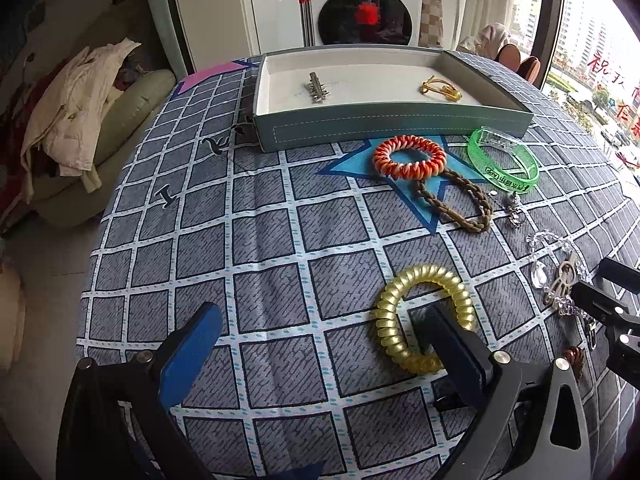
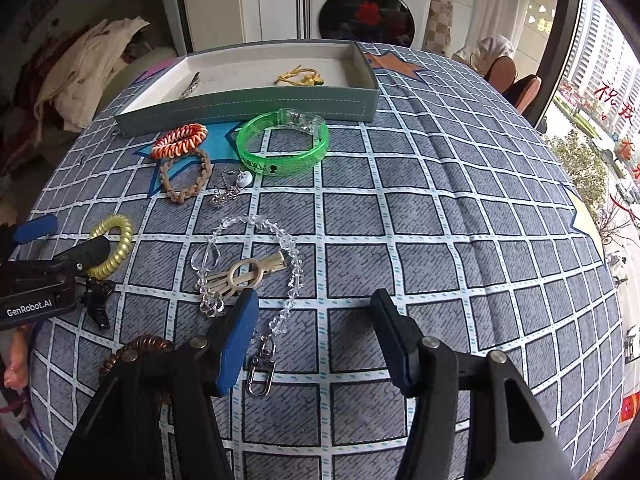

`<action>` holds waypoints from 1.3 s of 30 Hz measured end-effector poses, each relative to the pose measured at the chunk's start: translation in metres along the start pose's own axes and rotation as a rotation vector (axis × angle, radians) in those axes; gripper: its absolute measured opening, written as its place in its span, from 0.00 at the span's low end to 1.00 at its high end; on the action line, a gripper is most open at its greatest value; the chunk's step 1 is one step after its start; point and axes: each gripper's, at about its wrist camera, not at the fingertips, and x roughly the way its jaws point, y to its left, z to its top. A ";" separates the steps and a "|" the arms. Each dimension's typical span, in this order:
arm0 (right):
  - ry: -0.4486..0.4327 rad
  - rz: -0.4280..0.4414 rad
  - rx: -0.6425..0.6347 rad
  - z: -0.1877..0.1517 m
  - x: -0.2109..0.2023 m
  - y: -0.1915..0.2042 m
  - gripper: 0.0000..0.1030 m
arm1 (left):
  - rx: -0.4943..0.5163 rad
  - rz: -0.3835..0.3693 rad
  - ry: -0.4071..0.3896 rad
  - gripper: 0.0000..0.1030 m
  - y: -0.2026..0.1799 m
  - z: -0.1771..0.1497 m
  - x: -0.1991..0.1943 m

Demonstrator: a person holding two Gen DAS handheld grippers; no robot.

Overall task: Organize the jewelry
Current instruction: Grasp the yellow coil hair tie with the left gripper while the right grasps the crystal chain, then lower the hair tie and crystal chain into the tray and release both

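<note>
Yellow translucent plastic, coiled into a spiral hair tie (image 1: 424, 316), lay flat on the grey checked tablecloth (image 1: 260, 240) directly ahead of the left gripper (image 1: 320, 340), whose jaws stood spread wide: the right finger's tip sat inside the ring's opening, the blue-padded left finger (image 1: 192, 344) well out to the side, so the ring's near arc lay between them, ready to be pinched. The right gripper (image 2: 316, 320) was also spread and held nothing, hovering over a clear beaded chain (image 2: 280, 240), so the left hand was plainly the nearer to the tie. The grey-green open tray (image 1: 392, 128), already holding a silver clip (image 1: 316, 86) and a gold piece (image 1: 440, 89), lay well beyond, straight ahead. Legible writing: "GenRobot.AI" on the left gripper's body, "Panasonic" on the white washing machine (image 1: 360, 4); the green translucent bangle (image 1: 504, 160) bore print too small to read.
</note>
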 end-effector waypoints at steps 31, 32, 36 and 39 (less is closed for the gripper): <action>-0.147 0.121 0.031 0.038 -0.052 -0.011 0.06 | 0.033 -0.186 -0.076 0.29 -0.005 0.010 -0.041; -0.150 0.127 0.030 0.040 -0.053 -0.011 0.06 | 0.032 -0.185 -0.079 0.29 -0.005 0.011 -0.041; -0.157 0.156 0.028 0.052 -0.057 -0.008 0.06 | 0.016 -0.184 -0.094 0.29 0.000 0.018 -0.046; -0.163 0.176 0.023 0.063 -0.059 -0.007 0.06 | 0.003 -0.188 -0.104 0.29 0.004 0.026 -0.048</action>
